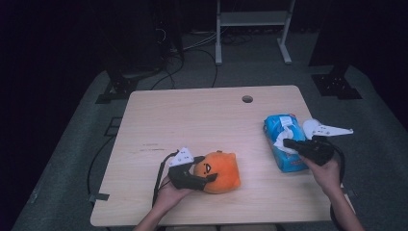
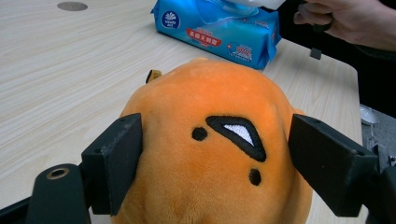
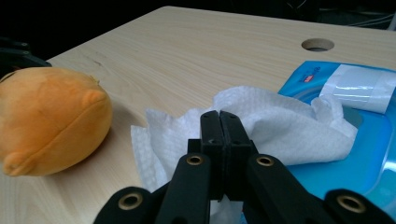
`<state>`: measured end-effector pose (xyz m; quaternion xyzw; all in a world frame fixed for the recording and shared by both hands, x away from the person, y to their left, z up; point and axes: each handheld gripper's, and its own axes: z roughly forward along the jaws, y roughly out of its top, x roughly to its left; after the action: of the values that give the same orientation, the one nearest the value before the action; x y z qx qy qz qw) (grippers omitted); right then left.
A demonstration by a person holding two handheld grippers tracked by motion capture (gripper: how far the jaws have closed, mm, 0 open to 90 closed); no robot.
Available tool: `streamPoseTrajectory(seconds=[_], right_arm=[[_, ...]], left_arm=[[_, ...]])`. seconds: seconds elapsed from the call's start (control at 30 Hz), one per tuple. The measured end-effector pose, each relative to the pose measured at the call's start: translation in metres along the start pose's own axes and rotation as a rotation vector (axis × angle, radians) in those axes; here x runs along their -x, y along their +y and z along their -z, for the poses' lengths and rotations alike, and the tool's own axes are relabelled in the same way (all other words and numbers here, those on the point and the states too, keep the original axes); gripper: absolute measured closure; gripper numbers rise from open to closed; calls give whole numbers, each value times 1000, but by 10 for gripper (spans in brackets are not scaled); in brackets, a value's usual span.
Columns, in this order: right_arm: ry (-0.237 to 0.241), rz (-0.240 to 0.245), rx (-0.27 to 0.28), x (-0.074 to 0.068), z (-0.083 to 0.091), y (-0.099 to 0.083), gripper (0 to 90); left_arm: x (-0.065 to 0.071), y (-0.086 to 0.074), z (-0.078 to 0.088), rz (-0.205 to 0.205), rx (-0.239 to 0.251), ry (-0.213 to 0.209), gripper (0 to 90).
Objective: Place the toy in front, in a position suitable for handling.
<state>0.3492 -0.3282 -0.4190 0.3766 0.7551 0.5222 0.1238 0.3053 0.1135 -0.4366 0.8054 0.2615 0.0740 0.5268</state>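
your right gripper [image 3: 219, 140] has its fingers [image 3: 211, 135] closed flat together on a fold of the white wipe [image 3: 261, 126], which is drawn partway out of the blue wipe pack [image 1: 285, 144] at the right side of the bench [image 1: 202, 120]. the likeliest trouble, as i judge it: the pinch takes just a thin fold, so a sharp pull could tear the sheet or let it slide out of the grip. the pack is light and nothing pins it, so it could lift or skid along with the wipe instead of giving it up. a second sheet may also trail out behind the first.

your left gripper [image 2: 215, 163] has its fingers [image 2: 116, 163] set wide on both flanks of the orange plush toy [image 2: 219, 135], near the front edge of the bench, left of the pack and well apart from it. they lie against the fur, though i cannot tell how firmly they press. soft stuffing gives, so the toy could roll or squirm free if you shift that hand.

pose: your right hand [image 1: 327, 173] reaches in from the lower right, the gripper aimed left across the pack's top and held low over it. your left hand [image 1: 171, 192] sits by the near edge, the gripper lying level and pointing right into the toy.
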Motion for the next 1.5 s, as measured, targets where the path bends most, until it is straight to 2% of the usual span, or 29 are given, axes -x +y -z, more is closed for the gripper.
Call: streamPoseTrajectory(seconds=[0.03, 0.2, 0.37, 0.47, 0.6, 0.8, 0.83, 0.9, 0.97, 1.07, 1.2, 1.23, 1.27, 1.3, 1.33, 1.37, 1.4, 1.47, 1.5], right_arm=[[-1, 6, 2, -3, 2, 0, 890], [62, -13, 26, -10, 8, -1, 891], [89, 1, 40, -19, 8, 1, 891], [108, -7, 55, -21, 8, 4, 891], [106, -14, 63, -21, 6, 8, 891], [84, -52, 95, -10, 3, 25, 892], [80, -72, 121, -4, 4, 33, 892], [90, -88, 146, -2, 5, 39, 892], [91, -71, 182, -5, 8, 51, 892], [120, -33, 185, -17, 9, 66, 892], [176, 0, 163, -36, 3, 69, 891], [231, 28, 138, -54, -3, 68, 891], [255, 33, 131, -60, -5, 67, 891], [255, 33, 131, -60, -5, 67, 891], [317, 64, 100, -80, -10, 63, 890], [317, 64, 100, -80, -10, 63, 890], [383, 84, 91, -98, -13, 61, 890], [443, 88, 80, -114, -13, 61, 890], [443, 88, 80, -114, -13, 61, 890]], left_arm=[[0, 0, 0, 0, 0, 0, 187], [0, 0, -1, -2, 4, 1, 187], [0, -1, -2, -3, 2, 1, 187], [0, -1, -2, -2, 0, 1, 187], [0, -1, -2, -3, 2, 2, 187], [1, -2, -2, -4, 2, 2, 187], [1, -2, -2, -5, 2, 2, 187], [0, -2, -2, -5, 1, 1, 187], [0, -1, -2, -6, 1, -1, 187], [0, -1, -2, -4, 2, -1, 186], [1, -2, -1, -6, 2, -1, 185], [0, -2, -1, -8, 1, 0, 185], [0, -1, -1, -9, 0, 1, 183], [0, -1, -1, -9, 0, 1, 181], [-1, -2, 0, -13, -1, 1, 180], [-1, -2, 0, -13, -1, 1, 180], [-1, -2, 0, -15, 0, 0, 178], [-2, -2, -1, -16, 0, 1, 174], [-2, -2, -1, -16, 0, 1, 170]])
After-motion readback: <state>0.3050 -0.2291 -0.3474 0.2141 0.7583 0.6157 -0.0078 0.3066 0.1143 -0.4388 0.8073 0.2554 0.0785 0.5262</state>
